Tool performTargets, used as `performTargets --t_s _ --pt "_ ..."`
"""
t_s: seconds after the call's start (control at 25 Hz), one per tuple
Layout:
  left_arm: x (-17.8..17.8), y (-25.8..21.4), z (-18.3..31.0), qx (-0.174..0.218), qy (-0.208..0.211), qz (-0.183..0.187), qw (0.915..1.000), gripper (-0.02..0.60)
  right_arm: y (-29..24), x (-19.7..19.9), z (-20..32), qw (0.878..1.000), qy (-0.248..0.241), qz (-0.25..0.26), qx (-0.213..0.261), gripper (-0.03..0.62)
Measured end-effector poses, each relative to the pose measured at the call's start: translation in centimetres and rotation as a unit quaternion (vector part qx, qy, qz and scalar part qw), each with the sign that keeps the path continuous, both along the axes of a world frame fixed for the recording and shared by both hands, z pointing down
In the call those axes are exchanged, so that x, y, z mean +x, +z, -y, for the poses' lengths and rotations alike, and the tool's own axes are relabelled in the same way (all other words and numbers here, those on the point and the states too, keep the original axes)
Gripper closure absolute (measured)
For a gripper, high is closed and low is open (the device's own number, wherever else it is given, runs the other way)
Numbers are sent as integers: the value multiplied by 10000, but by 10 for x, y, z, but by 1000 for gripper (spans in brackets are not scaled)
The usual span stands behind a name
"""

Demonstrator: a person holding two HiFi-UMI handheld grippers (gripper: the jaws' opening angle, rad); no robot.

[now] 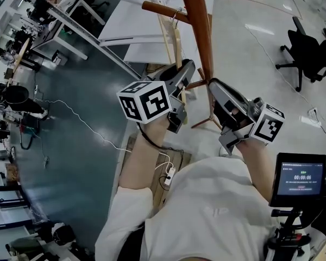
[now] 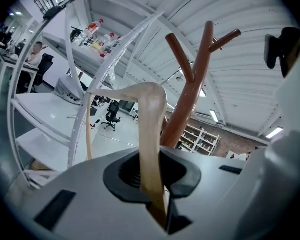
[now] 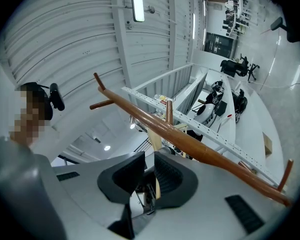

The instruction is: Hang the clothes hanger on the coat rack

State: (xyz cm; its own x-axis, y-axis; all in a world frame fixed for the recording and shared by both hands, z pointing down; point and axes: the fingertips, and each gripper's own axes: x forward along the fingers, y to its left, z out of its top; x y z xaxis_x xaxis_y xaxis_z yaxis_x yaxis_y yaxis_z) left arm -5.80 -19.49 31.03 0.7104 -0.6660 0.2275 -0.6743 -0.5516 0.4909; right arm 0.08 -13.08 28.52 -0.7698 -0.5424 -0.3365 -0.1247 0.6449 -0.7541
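Note:
The brown wooden coat rack (image 1: pixel 198 26) rises at the top centre, with a peg (image 1: pixel 160 7) sticking out to the left. A pale wooden hanger (image 1: pixel 176 42) hangs by that peg, its metal hook (image 1: pixel 178 14) at the peg; I cannot tell whether the hook rests on it. My left gripper (image 1: pixel 186 65) is shut on the hanger (image 2: pixel 150 134), which stands up out of its jaws (image 2: pixel 151 176) in front of the rack (image 2: pixel 190 99). My right gripper (image 1: pixel 213 84) is beside the pole, jaws apart (image 3: pixel 146 176). A thin pale hanger edge (image 3: pixel 156 186) shows in the gap.
A white metal shelf frame (image 1: pixel 98 20) stands left of the rack, with bottles (image 2: pixel 97 34) on it. A black office chair (image 1: pixel 304 50) is at the far right. A white cable (image 1: pixel 92 129) and power strip (image 1: pixel 169 175) lie on the floor. A small screen (image 1: pixel 300 178) sits at the lower right.

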Motion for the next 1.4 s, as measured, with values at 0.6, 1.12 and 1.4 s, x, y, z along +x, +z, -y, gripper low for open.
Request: performTargets --t_s 0.6,1.12,1.4 --pt "13 8 8 -30 -23 -29 10000 532 16 0 21 9941 667 -792 -337 528" --pt "10 -8 5 617 69 308 9976 489 15 3 19 9949 564 -792 -260 528" --pt "-5 -22 -6 1028 -14 252 9944 423 15 1 17 9952 546 -774 -264 528"
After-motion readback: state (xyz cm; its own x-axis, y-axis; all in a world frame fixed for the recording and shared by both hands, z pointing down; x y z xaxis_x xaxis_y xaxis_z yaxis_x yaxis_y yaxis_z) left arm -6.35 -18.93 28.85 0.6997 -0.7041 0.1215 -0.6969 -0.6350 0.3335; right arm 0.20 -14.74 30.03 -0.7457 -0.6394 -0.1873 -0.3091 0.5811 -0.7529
